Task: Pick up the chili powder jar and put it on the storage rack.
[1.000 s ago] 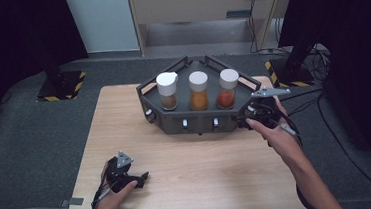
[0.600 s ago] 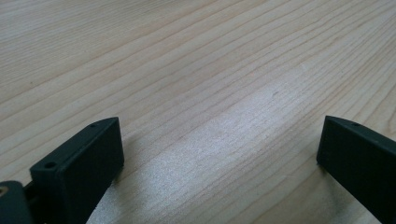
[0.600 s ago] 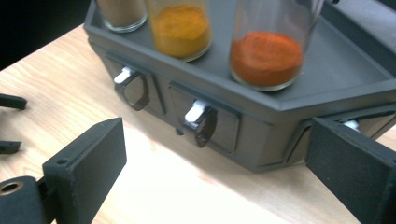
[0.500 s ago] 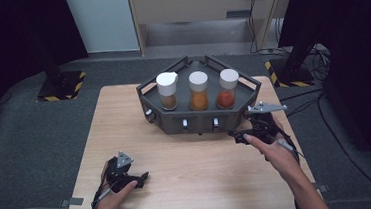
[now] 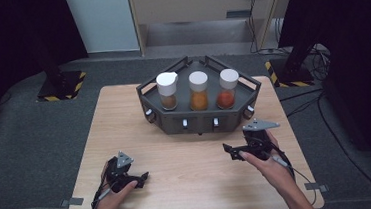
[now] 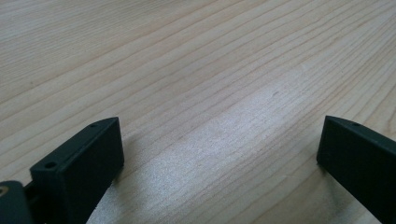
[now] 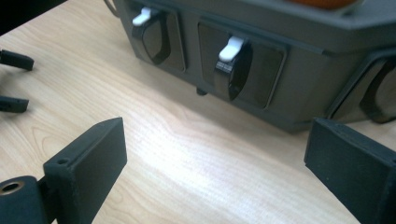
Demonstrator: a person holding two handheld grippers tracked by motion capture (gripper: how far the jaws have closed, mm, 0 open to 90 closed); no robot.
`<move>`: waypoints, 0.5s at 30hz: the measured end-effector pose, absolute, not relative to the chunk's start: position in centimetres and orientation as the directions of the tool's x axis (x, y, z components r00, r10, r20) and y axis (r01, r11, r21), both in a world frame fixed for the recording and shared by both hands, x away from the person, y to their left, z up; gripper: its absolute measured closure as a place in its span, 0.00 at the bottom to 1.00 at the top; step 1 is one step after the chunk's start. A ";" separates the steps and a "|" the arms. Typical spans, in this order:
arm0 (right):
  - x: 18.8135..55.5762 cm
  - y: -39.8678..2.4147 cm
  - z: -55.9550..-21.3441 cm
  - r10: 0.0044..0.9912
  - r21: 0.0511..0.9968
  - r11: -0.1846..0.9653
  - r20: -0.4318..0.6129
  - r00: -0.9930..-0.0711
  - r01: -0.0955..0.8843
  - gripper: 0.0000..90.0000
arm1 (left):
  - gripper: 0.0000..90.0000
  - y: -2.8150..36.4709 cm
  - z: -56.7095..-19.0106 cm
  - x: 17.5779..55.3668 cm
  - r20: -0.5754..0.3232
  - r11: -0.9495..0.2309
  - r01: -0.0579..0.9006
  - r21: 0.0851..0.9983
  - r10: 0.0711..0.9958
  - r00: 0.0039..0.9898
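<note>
A dark grey six-sided rack [image 5: 250,83] stands at the back middle of the wooden table [image 5: 124,119]. It holds three white-lidded jars: brown contents [image 5: 167,92], orange [image 5: 198,92], red [image 5: 228,90]. My right gripper [image 5: 229,152] hovers low over the table in front of the rack's right part, jaws pointing left, open and empty. In the right gripper view my right gripper [image 7: 217,126] faces the rack's front wall [image 7: 299,88] with two white-tipped levers [image 7: 231,49]. My left gripper [image 5: 143,177] rests near the front left edge, and its view shows my left gripper [image 6: 219,123] open over bare wood.
Two stand bases with yellow-black stripes sit on the floor behind the table, one left [image 5: 61,86] and one right [image 5: 286,71]. Cables [image 5: 315,59] trail on the floor at the right. Bare wood lies between the two grippers.
My right gripper has come down and back from the rack's right corner to the table in front of it. The left gripper has stayed put.
</note>
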State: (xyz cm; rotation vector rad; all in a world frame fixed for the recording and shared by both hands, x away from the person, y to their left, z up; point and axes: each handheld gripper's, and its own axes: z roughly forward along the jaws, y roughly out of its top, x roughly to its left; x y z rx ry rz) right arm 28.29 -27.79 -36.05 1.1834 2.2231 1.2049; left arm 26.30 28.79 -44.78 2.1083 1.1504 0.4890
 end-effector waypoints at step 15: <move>27.6 -26.8 -41.2 0.797 0.769 0.330 0.084 -0.598 0.547 0.07 | 0.00 28.8 -44.8 26.3 0.005 -0.380 0.588 0.714 0.843 0.538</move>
